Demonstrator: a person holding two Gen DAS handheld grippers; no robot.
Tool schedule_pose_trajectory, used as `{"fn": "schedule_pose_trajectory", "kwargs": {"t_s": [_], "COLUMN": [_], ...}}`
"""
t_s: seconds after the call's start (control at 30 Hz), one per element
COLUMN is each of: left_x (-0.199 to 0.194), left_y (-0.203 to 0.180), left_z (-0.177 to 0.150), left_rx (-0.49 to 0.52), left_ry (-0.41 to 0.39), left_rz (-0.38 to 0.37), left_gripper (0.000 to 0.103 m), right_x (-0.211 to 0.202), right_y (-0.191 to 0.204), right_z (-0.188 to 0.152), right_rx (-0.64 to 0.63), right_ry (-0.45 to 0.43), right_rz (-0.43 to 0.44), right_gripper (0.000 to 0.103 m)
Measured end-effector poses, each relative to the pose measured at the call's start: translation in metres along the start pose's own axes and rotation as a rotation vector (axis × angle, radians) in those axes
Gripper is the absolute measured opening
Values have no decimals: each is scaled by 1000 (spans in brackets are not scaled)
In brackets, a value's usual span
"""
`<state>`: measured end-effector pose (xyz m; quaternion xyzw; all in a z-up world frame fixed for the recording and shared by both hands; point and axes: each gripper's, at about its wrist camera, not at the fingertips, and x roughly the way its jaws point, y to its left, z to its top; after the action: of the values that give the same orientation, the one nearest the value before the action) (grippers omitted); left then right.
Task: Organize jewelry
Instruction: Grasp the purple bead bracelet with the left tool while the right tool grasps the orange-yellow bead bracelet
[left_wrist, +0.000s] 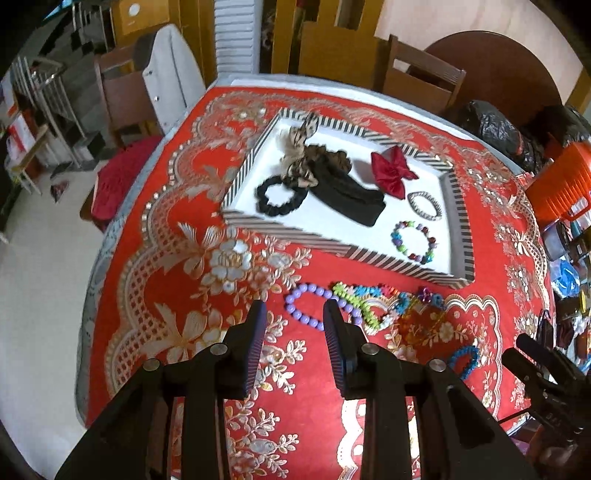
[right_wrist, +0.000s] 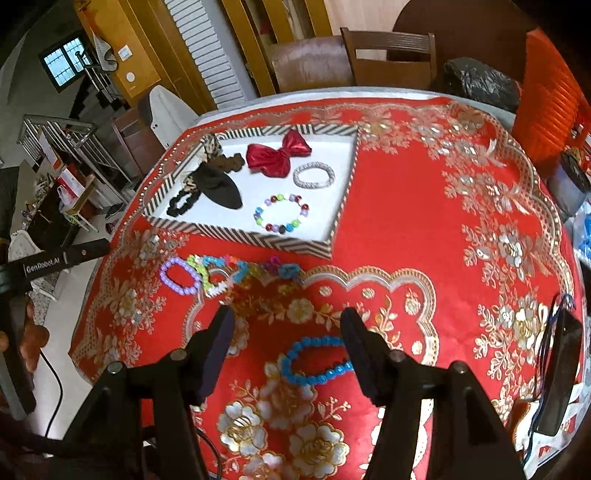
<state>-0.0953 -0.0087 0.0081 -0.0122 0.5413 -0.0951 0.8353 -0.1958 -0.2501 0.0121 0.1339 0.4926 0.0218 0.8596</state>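
A striped tray (left_wrist: 240, 173) (right_wrist: 258, 238) with a white floor holds a red bow (left_wrist: 391, 171), a black scrunchie (left_wrist: 277, 194), a silver bracelet (left_wrist: 424, 206) and a multicolour bead bracelet (left_wrist: 413, 242). In front of it on the red cloth lie a purple bead bracelet (left_wrist: 303, 306) (right_wrist: 181, 275) and a tangle of colourful bracelets (left_wrist: 391, 301). My left gripper (left_wrist: 295, 312) is open just short of the purple bracelet, with nothing between its pads. My right gripper (right_wrist: 288, 314) is open above a blue bead bracelet (right_wrist: 314, 360), which lies flat between its fingers, untouched.
An orange basket (left_wrist: 557, 184) and a black bag (left_wrist: 491, 125) stand at the table's far right. A dark flat device with a cord (right_wrist: 557, 369) lies at the right edge. Wooden chairs stand behind the table. The table's left edge drops to the floor.
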Motion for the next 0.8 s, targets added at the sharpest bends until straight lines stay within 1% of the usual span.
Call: {"fn": "schedule_pose_trajectory", "kwargs": {"t_s": [0.13,0.3,0.43,0.57,0.73,0.8], "left_x": [14,25,40,57,73,79], "left_y": [2,0,0,3,11,14], "left_z": [-5,-6,-3,-2,0,1], "left_rx": [-15,-8,-18,-41,-69,-69], "left_ry": [53,81,111,155,183,193], "left_rz": [-13,-23,-32,-51,-79,-64], "left_gripper": [18,18,18,18,18,18], "right_x": [10,18,24,40,70,79], "right_y": [-13,-21,-16,-11,3,6], "right_z": [-10,-14,-6,5,18,20], "right_rx": [35,45,26,11,-34,-36], "right_ry": [29,37,20,27,64,72], "right_rz": [-8,-23,-33,-25,-37,-43], "right_gripper": [62,62,62,62,61,61]}}
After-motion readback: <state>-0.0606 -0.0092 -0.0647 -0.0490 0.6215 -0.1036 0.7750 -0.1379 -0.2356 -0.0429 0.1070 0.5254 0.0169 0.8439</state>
